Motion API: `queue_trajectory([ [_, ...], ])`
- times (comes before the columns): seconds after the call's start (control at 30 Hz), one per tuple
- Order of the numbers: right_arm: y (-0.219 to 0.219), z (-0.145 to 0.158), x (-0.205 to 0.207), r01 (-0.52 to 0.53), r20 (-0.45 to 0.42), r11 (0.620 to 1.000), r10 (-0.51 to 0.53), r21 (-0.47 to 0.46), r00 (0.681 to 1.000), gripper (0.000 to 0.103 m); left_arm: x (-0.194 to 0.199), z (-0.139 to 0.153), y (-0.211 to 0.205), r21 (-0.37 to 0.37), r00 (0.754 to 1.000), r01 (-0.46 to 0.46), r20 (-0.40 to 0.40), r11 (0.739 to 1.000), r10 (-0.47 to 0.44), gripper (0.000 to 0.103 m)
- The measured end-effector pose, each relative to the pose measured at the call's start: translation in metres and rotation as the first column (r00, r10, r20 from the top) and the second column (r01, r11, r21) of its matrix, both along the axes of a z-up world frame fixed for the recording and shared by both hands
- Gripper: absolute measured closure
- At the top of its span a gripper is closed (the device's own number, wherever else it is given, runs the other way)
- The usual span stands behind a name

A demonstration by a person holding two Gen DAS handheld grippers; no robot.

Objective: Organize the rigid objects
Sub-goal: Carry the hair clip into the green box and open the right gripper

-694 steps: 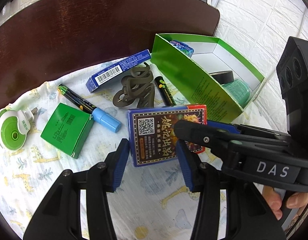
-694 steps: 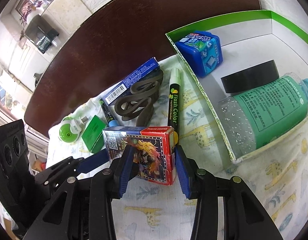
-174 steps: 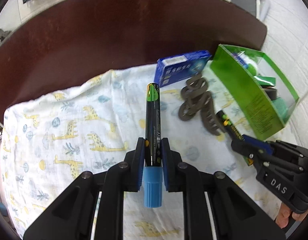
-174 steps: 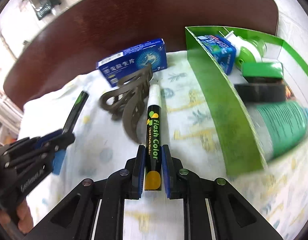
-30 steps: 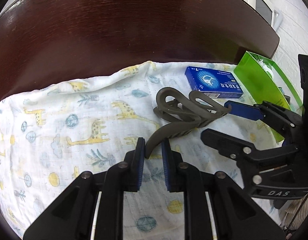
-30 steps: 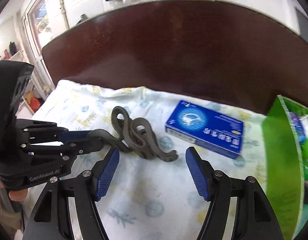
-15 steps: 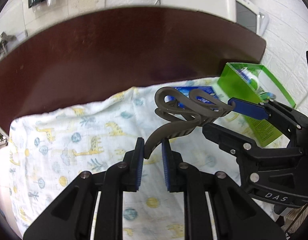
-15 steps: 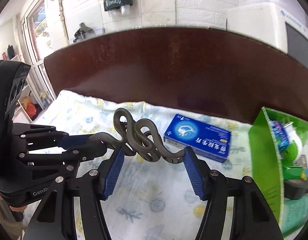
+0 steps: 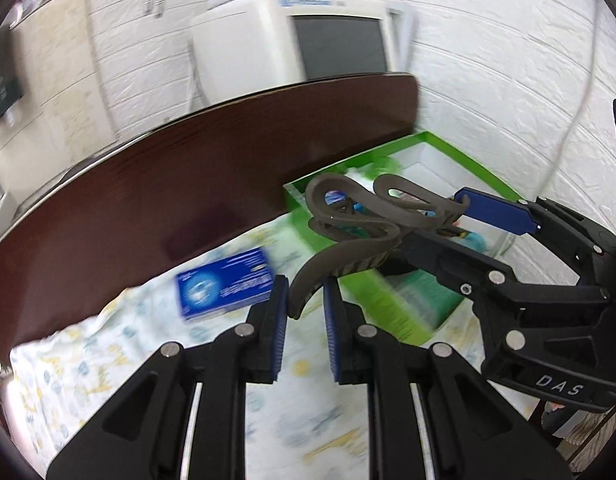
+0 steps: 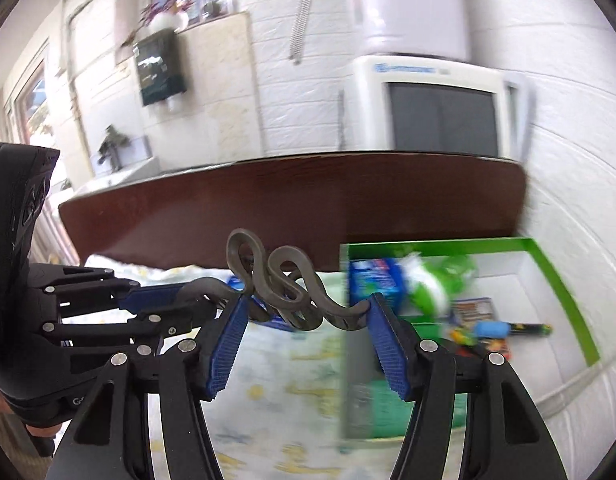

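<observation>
Hair claw (image 9: 364, 224) held in the air by both grippers, mid-frame in both views, over the near wall of the green box (image 9: 480, 178).

Left gripper (image 9: 304, 304) is clamped shut on the claw's curved handle end; the right gripper (image 10: 304, 312) has its blue pads pressed on the claw's two ends, spanning its width. Around it: a blue carton (image 9: 224, 290) lies on the giraffe-print cloth (image 9: 68, 364) at lower left of the left view, with the dark wood table (image 9: 148, 200) beyond. The box, at right in the right view, already holds a blue pack (image 10: 374, 280), a green-and-white item (image 10: 440, 284), markers (image 10: 508, 328) and a green bottle (image 10: 388, 404), all blurred. The claw is matte grey-brown, with looping, wavy arms and curved teeth.
</observation>
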State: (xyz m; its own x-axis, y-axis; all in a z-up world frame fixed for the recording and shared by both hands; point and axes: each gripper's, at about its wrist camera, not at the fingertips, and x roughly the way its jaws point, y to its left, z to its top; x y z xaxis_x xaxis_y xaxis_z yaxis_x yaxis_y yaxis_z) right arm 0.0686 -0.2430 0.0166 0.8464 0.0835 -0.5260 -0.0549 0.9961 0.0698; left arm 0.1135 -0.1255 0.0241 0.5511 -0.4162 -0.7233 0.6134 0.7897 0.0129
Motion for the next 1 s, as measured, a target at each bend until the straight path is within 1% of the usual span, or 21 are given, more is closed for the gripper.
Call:
queue_trajectory([
  [0.17,-0.059,-0.001,-0.015,0.111,0.009,0.993,-0.111,0.045,0.994,0.039,-0.003,0.001,-0.062,0.032,0.996,0.089,-0.002,0.996,-0.089,0.087],
  [0.33,-0.101,-0.004,-0.018,0.177,0.007,0.981,-0.179,0.077,0.984,0.039,-0.001,-0.004,-0.106,0.063,0.990,0.140,-0.006,0.988,-0.140,0.087],
  [0.57,-0.137,-0.015,-0.016,0.225,-0.007,0.967,-0.226,0.119,0.974,0.039,0.006,-0.015,-0.140,0.096,0.986,0.165,-0.023,0.982,-0.164,0.085],
  [0.8,-0.149,-0.026,-0.009,0.252,-0.036,0.957,-0.249,0.141,0.968,0.039,0.013,-0.027,-0.154,0.124,0.987,0.159,-0.028,0.980,-0.156,0.085],
  [0.83,-0.150,-0.027,-0.007,0.253,-0.042,0.957,-0.250,0.144,0.967,0.039,0.015,-0.030,-0.155,0.133,0.988,0.154,-0.029,0.979,-0.152,0.081],
  [0.87,-0.150,-0.028,-0.006,0.254,-0.049,0.955,-0.250,0.150,0.967,0.039,0.018,-0.033,-0.156,0.147,0.989,0.145,-0.029,0.978,-0.143,0.072],
  [0.9,-0.151,-0.030,-0.005,0.262,-0.059,0.952,-0.255,0.157,0.965,0.039,0.019,-0.035,-0.155,0.159,0.991,0.130,-0.023,0.979,-0.128,0.067],
  [0.93,-0.152,-0.032,-0.004,0.272,-0.068,0.949,-0.265,0.158,0.962,0.039,0.019,-0.036,-0.153,0.163,0.993,0.122,-0.016,0.979,-0.120,0.060],
  [1.0,-0.151,-0.034,-0.003,0.288,-0.079,0.946,-0.279,0.149,0.957,0.039,0.019,-0.036,-0.147,0.156,0.994,0.112,-0.009,0.981,-0.112,0.055],
])
